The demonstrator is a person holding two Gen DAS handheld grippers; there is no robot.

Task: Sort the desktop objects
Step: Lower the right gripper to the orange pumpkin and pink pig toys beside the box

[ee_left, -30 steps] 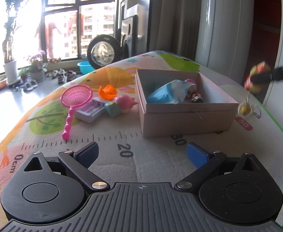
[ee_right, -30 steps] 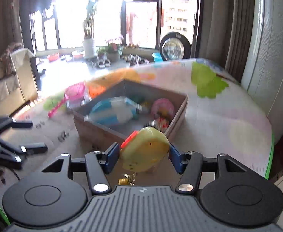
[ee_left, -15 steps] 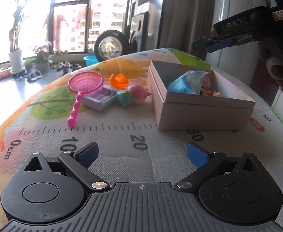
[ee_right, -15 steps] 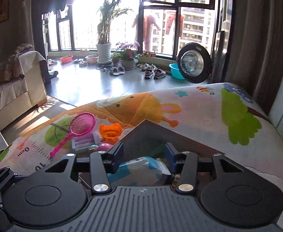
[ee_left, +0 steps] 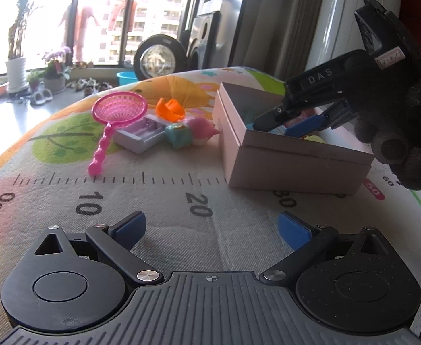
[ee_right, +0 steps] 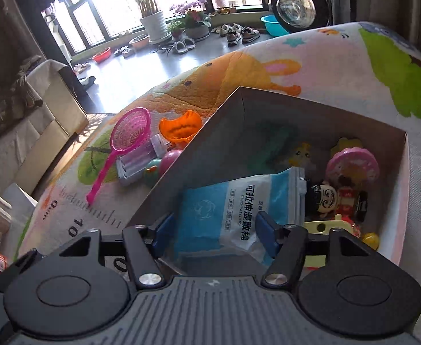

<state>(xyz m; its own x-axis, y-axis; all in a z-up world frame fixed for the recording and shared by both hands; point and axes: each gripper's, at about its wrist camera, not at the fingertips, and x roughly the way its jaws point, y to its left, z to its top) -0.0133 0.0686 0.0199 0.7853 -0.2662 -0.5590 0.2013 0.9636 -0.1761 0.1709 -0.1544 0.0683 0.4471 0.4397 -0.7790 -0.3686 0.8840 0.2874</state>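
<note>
Gone from between the right gripper's (ee_right: 214, 234) fingers is the yellow toy (ee_right: 329, 227) it pinched a second ago; that toy now lies inside the box (ee_right: 405, 172), at the near right corner, touching the little doll (ee_right: 329, 198) and partly hidden behind the right finger. Those fingers now stand spread with nothing between them, hanging low over the blue wipes packet (ee_right: 227, 210) within the box walls. From the left wrist view the same tool (ee_left: 293, 122) reaches down over the box (ee_left: 293, 169) rim.

What is left to sort lies in a cluster on the mat (ee_left: 158, 198), just beside the box's left wall: the pink net (ee_left: 118, 112), the purple tray (ee_left: 141, 135), the orange toy (ee_left: 170, 109), the teal toy (ee_left: 179, 138) and the pink ball toy (ee_left: 202, 132). The net's long axis runs from its hoop at the far end to its handle tip, which points back towards the left gripper (ee_left: 212, 227).

That gripper hovers over the mat, fingers spread wide and empty, with the cluster ahead and slightly left of it. It looks the nearer tool for the next pick, and the net's handle end is the closest piece; the right one would first have to lift clear of the box.
</note>
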